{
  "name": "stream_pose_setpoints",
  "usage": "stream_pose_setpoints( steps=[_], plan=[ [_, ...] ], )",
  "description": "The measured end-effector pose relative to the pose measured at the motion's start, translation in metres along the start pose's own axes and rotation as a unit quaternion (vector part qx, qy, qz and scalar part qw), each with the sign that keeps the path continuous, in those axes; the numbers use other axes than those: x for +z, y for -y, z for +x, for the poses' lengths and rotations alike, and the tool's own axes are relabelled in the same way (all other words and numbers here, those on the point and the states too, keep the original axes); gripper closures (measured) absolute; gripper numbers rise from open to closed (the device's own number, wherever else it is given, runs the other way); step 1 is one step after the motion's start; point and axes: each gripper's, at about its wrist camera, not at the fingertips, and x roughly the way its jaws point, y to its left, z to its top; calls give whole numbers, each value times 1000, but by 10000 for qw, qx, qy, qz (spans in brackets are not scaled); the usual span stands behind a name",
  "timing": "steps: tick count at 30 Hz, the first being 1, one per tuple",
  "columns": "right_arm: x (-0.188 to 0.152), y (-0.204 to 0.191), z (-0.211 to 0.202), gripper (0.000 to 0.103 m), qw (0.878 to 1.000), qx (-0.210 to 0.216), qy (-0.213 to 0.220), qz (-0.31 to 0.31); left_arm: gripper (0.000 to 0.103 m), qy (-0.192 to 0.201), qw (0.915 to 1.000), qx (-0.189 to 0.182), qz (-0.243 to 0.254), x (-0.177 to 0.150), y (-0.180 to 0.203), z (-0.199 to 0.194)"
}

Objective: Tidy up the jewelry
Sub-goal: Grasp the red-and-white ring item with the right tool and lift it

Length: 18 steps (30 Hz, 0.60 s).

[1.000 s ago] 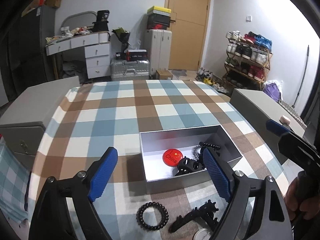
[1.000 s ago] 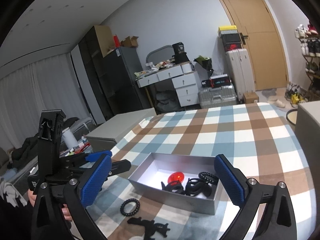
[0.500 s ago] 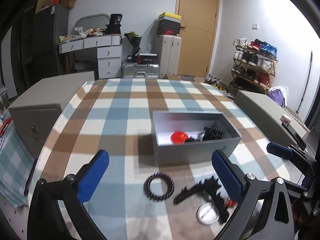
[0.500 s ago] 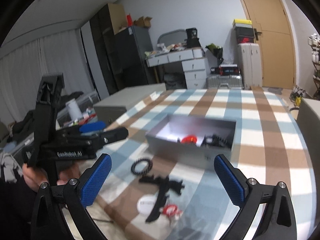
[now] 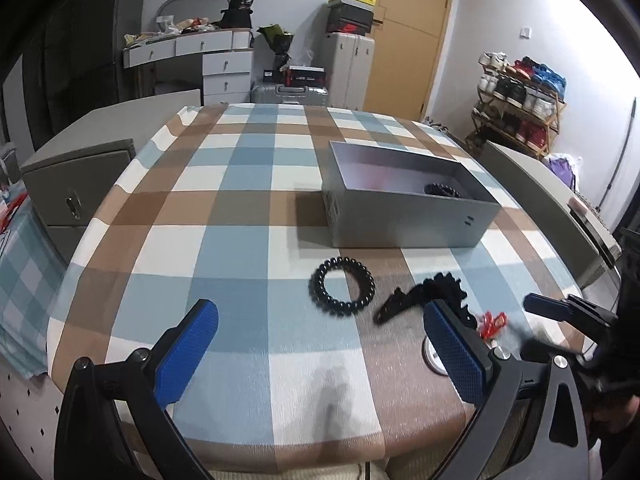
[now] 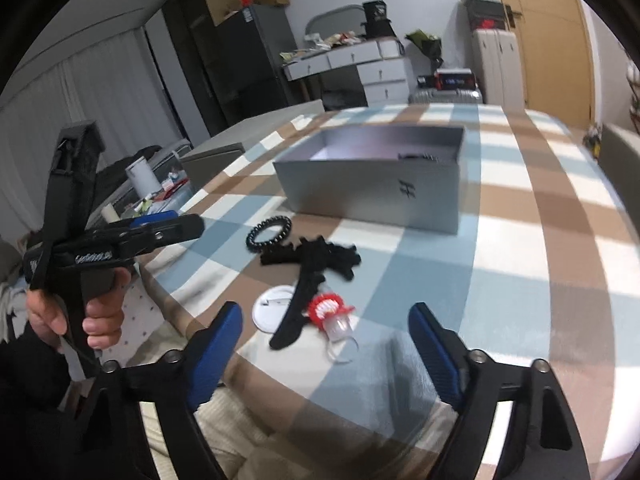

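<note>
Both claws, left claw (image 5: pixel 320 356) and right claw (image 6: pixel 324 344), pulled back from grey box (image 5: pixel 408 216) since a second ago; jaws apart, empty. Spiral hair tie (image 5: pixel 342 284), black hair clip (image 6: pixel 310 280) and red ring (image 6: pixel 328 308) unsorted at box's 6 o'clock; next pick likely there.

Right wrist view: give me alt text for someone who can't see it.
The open right gripper hovers over a checked tablecloth, empty, above a red-and-clear plastic ring, a long black hair clip and a white round badge. Beyond lie a black coil hair tie and an open grey rectangular box; the left gripper is at left.
</note>
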Motion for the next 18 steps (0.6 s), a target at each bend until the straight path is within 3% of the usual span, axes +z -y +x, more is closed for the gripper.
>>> stream_pose_setpoints(
  steps=[7, 15, 18],
  plan=[
    [-7, -3, 6, 49, 9998, -2, -138, -117, 3, -66, 9999, -29, 96, -2, 3, -1],
    [-10, -2, 9, 61, 9998, 49, -170, -102, 3, -173, 9998, -61, 109, -1, 6, 2],
    [-11, -2, 10, 76, 9998, 6, -180, -89, 3, -183, 9997, -91, 147, -1, 9, 1]
  ],
)
